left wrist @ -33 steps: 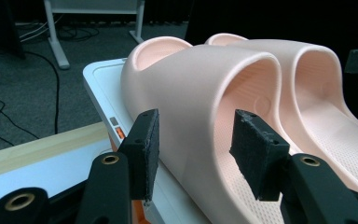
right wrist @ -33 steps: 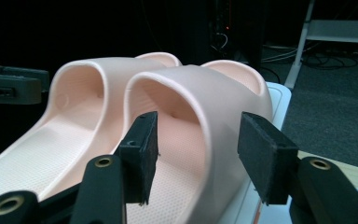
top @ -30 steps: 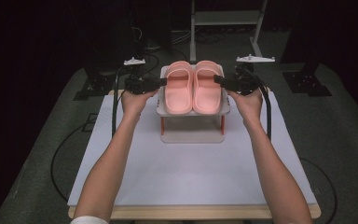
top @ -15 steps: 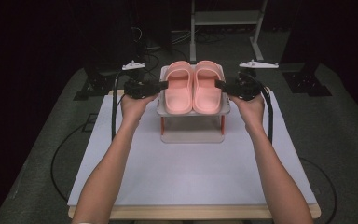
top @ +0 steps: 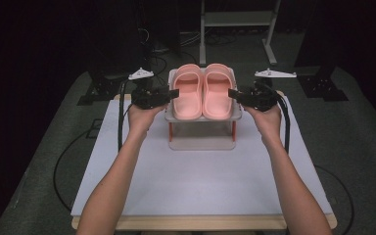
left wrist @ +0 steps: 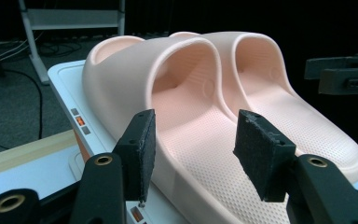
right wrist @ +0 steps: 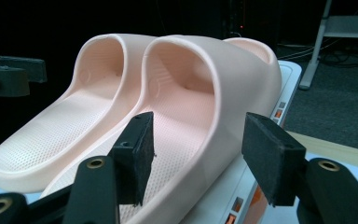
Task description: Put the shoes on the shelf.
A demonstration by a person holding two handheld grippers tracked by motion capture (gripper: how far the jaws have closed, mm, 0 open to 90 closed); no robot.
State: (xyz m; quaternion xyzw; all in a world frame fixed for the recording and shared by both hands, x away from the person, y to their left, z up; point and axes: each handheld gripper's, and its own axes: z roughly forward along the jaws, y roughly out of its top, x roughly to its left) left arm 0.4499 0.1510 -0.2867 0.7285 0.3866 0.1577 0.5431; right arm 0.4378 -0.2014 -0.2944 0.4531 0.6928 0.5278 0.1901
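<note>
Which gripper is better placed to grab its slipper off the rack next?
Roughly even. The left gripper and right gripper each flank their slipper's outer edge, jaws open; left slipper, right slipper.

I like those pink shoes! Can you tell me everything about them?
The slippers are a pair of pale pink slides, smooth like soft foam or rubber. Each has one wide strap arching over the front, an open heel and a footbed dotted with tiny bumps. They sit side by side, touching, on the top shelf of a small white rack. The left gripper and right gripper hover open at their outer sides.
</note>
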